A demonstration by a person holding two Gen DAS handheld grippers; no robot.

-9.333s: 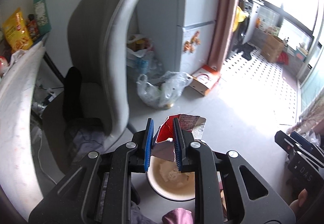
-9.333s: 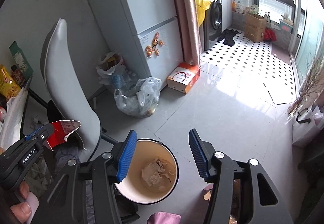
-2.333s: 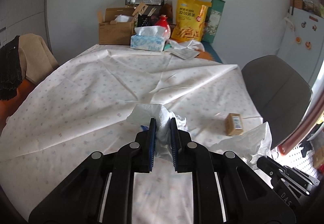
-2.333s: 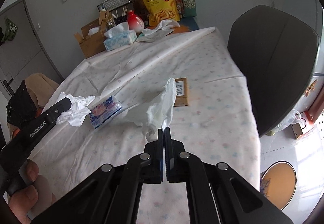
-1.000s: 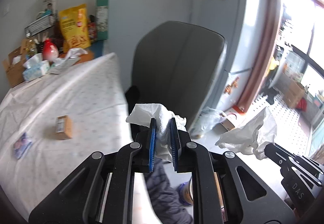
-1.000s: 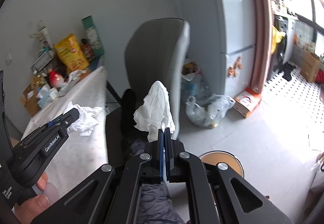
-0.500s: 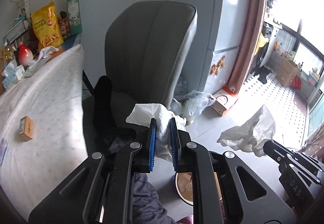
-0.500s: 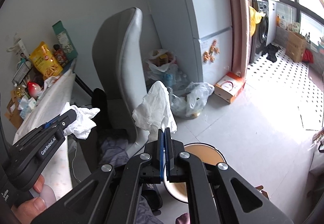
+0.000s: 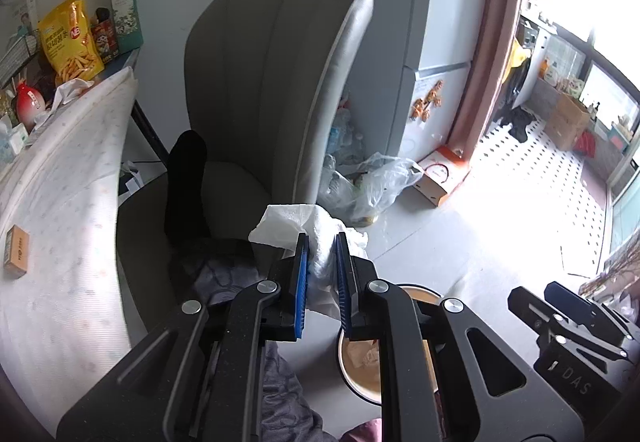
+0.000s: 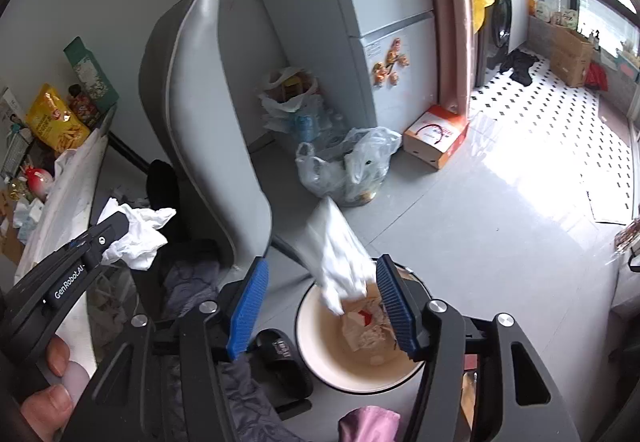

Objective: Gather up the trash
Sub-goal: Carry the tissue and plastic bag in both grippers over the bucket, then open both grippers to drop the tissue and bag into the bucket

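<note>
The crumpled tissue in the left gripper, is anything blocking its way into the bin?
Nothing visible does. The crumpled tissue is pinched in the left gripper, and the round bin sits open-topped just below. Only another tissue is dropping in from the opening right gripper.

Materials and finishes: tongs, tissues, bin, chair, desk cloth

Left tongs (image 9: 322, 266): matt black plastic, ribbed blue pads, metal screws. Tissues (image 10: 340, 254): soft crinkled white paper. Bin (image 10: 320, 362): smooth glossy cream interior. Chair (image 9: 276, 74): smooth grey leather-like covering. Desk (image 9: 60, 202): matt patterned cloth. Floor (image 10: 500, 242): glossy grey tile. Bag (image 10: 352, 166): clear shiny plastic.
</note>
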